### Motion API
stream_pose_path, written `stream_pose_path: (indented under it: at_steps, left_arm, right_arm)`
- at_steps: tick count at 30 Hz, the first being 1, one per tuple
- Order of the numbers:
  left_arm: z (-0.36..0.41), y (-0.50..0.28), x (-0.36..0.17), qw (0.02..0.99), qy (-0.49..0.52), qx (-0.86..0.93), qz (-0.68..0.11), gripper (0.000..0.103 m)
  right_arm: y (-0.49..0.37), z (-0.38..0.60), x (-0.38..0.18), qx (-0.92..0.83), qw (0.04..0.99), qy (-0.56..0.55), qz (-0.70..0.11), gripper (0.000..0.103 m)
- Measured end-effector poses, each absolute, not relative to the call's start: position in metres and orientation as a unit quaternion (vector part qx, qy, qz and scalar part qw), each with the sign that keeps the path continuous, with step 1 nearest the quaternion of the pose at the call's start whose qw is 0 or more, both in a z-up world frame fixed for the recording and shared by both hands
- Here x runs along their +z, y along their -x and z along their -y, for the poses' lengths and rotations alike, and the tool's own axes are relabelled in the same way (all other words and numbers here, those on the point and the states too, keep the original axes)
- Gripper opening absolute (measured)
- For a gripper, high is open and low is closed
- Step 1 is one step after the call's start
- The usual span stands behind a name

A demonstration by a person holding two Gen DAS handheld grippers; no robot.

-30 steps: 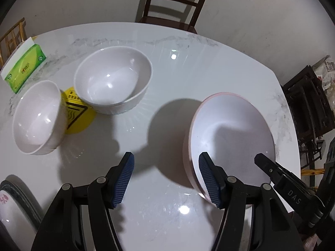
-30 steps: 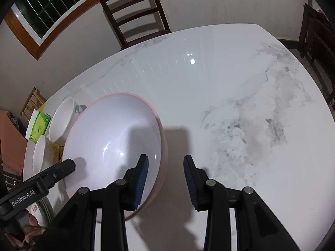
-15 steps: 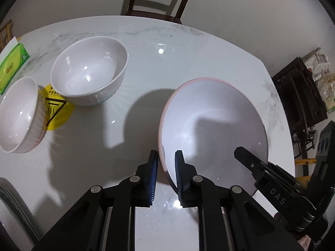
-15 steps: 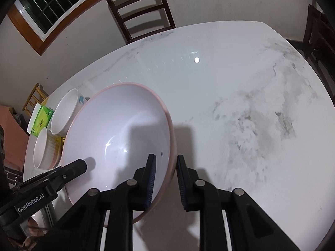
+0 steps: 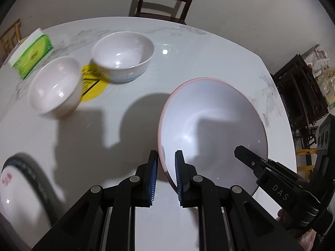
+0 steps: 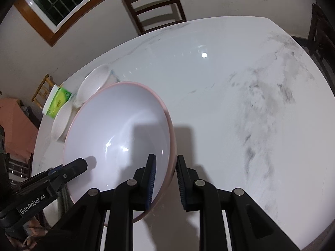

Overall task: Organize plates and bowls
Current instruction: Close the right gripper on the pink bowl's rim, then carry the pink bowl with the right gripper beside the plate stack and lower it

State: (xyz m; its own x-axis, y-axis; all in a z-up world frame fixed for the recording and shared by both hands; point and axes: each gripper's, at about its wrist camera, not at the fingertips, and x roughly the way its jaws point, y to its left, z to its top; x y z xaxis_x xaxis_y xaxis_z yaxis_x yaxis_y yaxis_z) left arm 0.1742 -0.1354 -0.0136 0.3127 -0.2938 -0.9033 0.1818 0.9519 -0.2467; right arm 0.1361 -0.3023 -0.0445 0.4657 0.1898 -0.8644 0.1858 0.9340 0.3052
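Now both tools pinch the large bowl (image 5: pixel 211 125) rim.

- The left gripper (image 5: pixel 166 167) points steeply down, its two blue-padded fingers (image 5: pixel 154 173) drawn close together and clamped on the near-left rim of the large pink bowl (image 5: pixel 211 125).
- The right gripper (image 6: pixel 165 173) also tilts steeply down, its pads pinching the same bowl's opposite rim, one inside the wall and one outside.
- Each gripper's black body shows at the edge of the other's view, so the two face each other across the bowl.
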Motion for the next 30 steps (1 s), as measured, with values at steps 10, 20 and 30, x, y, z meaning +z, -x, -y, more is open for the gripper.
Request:
stream_pose_path:
  at_steps: [10,20,30]
  left_arm:
    - [0.085,-0.122,-0.006,0.811,0.068,-0.130,-0.566,0.014]
    - [0.050,-0.087,-0.014,0.808,0.081,-0.117,-0.572,0.013]
    - [0.035,-0.077,-0.025,0.801,0.087,-0.111,-0.581,0.013]
  right_arm:
    - [-0.097,0.253,-0.042,0.023,0.832,-0.169,-0.528,0.020]
    - [-0.076,0.216,-0.051,0.032,0.826,-0.156,-0.540,0.021]
    - [-0.068,0.205,-0.058,0.037,0.819,-0.148,-0.553,0.022]
